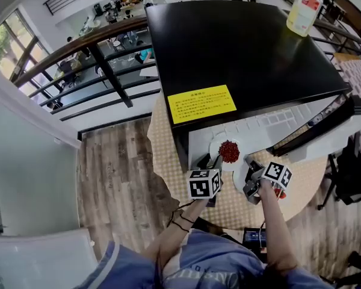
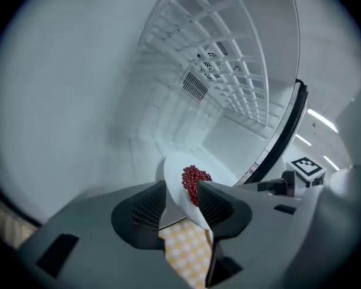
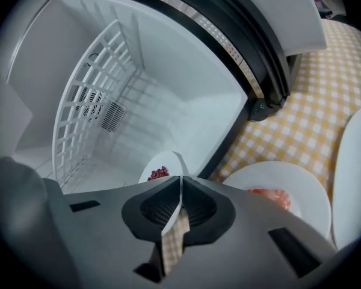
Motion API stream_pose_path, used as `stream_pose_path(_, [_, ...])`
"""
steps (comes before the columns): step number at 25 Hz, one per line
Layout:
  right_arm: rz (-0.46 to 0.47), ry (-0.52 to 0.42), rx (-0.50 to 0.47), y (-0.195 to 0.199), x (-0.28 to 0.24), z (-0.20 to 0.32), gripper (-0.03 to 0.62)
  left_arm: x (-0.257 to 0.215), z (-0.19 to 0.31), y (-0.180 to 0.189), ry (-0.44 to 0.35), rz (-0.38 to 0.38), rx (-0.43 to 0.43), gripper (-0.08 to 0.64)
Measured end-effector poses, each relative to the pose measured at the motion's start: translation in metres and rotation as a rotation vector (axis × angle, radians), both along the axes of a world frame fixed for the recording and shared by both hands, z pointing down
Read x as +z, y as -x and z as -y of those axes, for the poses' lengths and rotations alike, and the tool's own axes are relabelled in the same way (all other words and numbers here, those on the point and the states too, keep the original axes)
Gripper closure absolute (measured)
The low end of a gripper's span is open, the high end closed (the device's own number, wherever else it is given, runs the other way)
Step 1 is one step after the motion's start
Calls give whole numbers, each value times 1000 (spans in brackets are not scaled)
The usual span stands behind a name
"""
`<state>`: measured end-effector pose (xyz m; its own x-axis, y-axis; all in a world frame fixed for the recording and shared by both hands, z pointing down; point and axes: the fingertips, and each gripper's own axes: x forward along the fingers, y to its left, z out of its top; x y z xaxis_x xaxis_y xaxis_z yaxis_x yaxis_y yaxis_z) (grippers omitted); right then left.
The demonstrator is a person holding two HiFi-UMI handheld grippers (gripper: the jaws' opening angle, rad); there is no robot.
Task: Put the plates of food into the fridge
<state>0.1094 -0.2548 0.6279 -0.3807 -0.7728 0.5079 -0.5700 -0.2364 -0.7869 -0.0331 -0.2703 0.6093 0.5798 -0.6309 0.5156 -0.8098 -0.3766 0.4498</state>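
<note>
A white plate of red berries (image 1: 228,152) hangs at the mouth of the open fridge (image 1: 240,47), just over the white floor of its compartment. My left gripper (image 1: 211,162) is shut on the plate's near-left rim. In the left gripper view the plate (image 2: 179,172) sits slanted between the pads of the left gripper (image 2: 180,206), with the berries against the right pad. My right gripper (image 1: 251,165) is shut on the near-right rim. In the right gripper view the thin rim (image 3: 180,188) is pinched edge-on by the right gripper (image 3: 180,208).
A second white plate with pink-red food (image 3: 277,198) lies on the yellow checked tablecloth (image 3: 307,113), with another plate rim (image 3: 356,161) beside it. The fridge door (image 1: 325,128) hangs open to the right. A white wire shelf (image 3: 90,101) is inside the fridge. A bottle (image 1: 304,8) stands on top.
</note>
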Motion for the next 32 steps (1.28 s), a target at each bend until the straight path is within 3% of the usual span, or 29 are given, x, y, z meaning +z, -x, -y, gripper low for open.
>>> stream_pose_path(4, [-3,-21,47,0,-4,18,568,3,4,1,-40,130,9,382])
stream_pose_path(8, [-43,-22,83,2,-5,29,569,-3,-11,-2,-116,209,102,339])
stream_pose_path(10, [-51,-22,81,5,-5,32,569,-6,-19,0,-141,210,108,334])
stream_pose_path(15, [-19,-49,82,21,-6,46,571,9,-34,18,-60,198,72,333])
stream_pose_path(22, [-29,-70,60,36,-8,71,569,18,-33,21,-50,209,50,334])
stream_pose_path(29, [-123,-128,-37,51,-24,97,577,14,-33,22,-23,189,32,336])
stream_pose_path(32, [-165,-185,-15,44,-35,97,577,13,-30,23,4,171,-9,336])
